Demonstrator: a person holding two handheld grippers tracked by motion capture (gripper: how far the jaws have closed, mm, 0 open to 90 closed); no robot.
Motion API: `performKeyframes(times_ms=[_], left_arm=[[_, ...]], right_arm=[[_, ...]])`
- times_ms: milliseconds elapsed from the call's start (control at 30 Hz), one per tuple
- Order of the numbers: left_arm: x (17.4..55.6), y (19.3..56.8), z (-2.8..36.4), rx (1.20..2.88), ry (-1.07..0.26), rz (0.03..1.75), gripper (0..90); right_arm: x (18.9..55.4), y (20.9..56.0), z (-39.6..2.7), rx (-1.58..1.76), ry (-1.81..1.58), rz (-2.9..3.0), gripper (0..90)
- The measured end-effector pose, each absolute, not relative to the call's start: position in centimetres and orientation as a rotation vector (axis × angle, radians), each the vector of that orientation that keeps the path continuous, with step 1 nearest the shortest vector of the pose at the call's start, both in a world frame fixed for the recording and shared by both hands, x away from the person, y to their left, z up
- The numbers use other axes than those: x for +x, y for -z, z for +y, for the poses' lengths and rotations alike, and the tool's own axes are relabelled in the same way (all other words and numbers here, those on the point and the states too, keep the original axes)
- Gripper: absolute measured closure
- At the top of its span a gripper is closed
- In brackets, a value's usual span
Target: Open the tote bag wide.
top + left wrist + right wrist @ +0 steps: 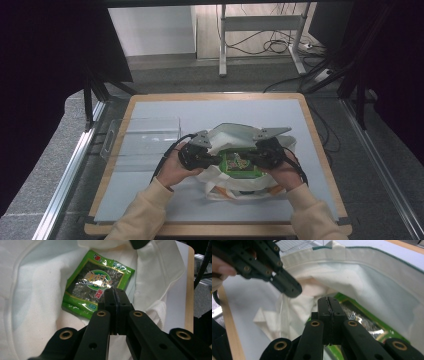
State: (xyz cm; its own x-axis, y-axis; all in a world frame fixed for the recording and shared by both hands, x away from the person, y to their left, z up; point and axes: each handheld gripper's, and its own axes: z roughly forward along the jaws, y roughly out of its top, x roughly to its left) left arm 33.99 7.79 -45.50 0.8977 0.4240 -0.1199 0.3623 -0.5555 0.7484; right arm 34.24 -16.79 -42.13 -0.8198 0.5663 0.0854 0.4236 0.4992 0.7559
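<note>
Pale grey matting covers the wooden-edged table [150,210] before us, with cables trailing on the floor behind it; we take the white cloth bag [227,137] as our landmark, lying open near the middle of the mat; inside its mouth rests a green snack packet [239,165], lying flat on the bag's inner cloth, its printed face up [96,293]; a clear plastic tray [142,136] sits just beside the bag, on its left, over the table's left edge. We see the left gripper [115,293] at the bag's left rim, its jaws pressed together with nothing between them, the tips over the packet's lower edge; whether they touch it we cannot tell; the right gripper [329,302] hangs at the bag's right rim, jaws likewise closed on nothing, reaching into the bag's mouth above the packet [362,320]; in the right gripper view the left gripper [289,288] hovers over crumpled cloth.
</note>
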Motion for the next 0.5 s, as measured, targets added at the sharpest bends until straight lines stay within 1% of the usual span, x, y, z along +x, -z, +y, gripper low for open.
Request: performKeyframes(times_ms=[200,300,333,500], left_arm=[[33.9,45.9,7.9,2.227,-0.083,0.564,90.0],[33.9,46.0,8.0,2.230,-0.075,0.562,90.0],[33.9,46.1,8.0,2.230,-0.070,0.562,90.0],[33.8,46.2,7.9,2.232,-0.057,0.566,90.0]], right_arm=[[36.4,42.9,-14.4,0.826,-1.158,2.616,89.0],[37.6,43.9,-13.3,0.821,-1.110,2.645,88.9],[38.3,44.8,-12.8,0.837,-1.072,2.667,88.9],[39.4,46.0,-12.2,0.849,-1.037,2.698,88.9]])
